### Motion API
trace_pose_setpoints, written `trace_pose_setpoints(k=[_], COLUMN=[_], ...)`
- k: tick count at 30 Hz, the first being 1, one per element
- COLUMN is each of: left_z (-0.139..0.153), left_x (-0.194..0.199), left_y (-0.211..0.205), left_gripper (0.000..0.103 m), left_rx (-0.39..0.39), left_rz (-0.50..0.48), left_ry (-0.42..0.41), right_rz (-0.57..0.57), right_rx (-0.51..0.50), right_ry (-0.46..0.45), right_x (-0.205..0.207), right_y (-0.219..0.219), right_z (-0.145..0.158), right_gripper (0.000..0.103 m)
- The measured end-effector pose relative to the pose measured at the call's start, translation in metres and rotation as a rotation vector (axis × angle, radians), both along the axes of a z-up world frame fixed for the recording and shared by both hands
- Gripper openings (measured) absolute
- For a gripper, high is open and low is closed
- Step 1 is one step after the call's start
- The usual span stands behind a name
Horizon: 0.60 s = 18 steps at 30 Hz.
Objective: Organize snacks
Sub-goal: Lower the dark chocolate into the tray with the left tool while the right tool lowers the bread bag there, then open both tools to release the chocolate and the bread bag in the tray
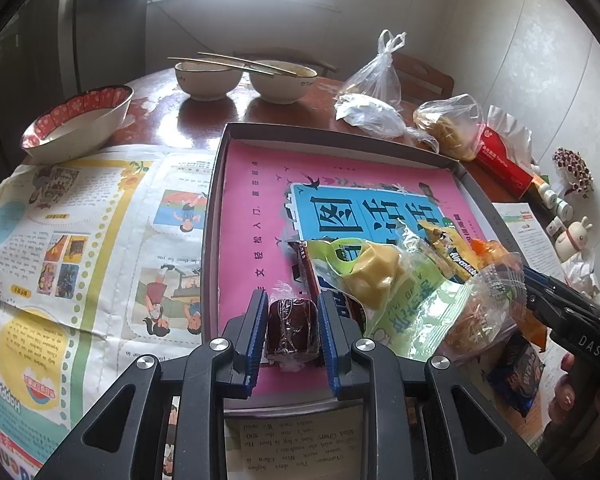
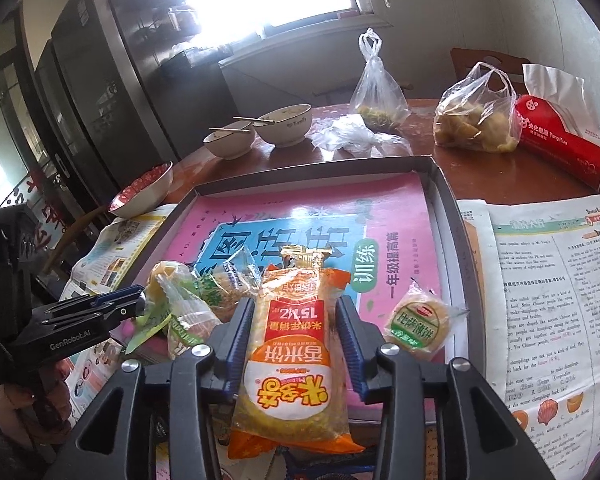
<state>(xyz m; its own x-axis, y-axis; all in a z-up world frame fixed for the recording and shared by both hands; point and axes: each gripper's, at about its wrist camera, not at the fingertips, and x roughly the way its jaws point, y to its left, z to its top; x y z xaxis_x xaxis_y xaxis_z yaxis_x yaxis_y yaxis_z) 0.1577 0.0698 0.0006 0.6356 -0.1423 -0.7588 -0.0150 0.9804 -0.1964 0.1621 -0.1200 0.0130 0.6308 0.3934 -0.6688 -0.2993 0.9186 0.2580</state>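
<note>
1. Left wrist view: my left hand-held gripper [image 1: 293, 326] is clamped on a small dark wrapped candy [image 1: 291, 330], low over the near edge of the pink-lined tray [image 1: 340, 136]. It looks light and firm; its film is slick, so I grip its middle.
2. Right wrist view: my right hand-held gripper [image 2: 296, 342] straddles the orange rice cracker packet [image 2: 294, 360], jaws partly apart, pads apparently just clear. It looks light, crinkly and breakable; I'd pinch its sides gently.
</note>
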Motion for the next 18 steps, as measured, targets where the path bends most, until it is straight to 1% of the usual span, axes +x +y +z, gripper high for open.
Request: trace_pose_setpoints(k=[12, 18], left_z=[0.001, 0.003], left_x=[-0.002, -0.003], left_y=[0.0, -0.001], left_gripper=[0.026, 0.026], left_rx=[-0.004, -0.005], left_rz=[-0.002, -0.002], left_ry=[0.002, 0.002], right_rz=[-0.017, -0.008], right_rx=[-0.022, -0.054], right_ry=[-0.004, -0.018], right_x=[-0.004, -0.01], right_y=[-0.009, -0.012], right_z=[0.002, 0.005], right_gripper=[0.043, 0.046])
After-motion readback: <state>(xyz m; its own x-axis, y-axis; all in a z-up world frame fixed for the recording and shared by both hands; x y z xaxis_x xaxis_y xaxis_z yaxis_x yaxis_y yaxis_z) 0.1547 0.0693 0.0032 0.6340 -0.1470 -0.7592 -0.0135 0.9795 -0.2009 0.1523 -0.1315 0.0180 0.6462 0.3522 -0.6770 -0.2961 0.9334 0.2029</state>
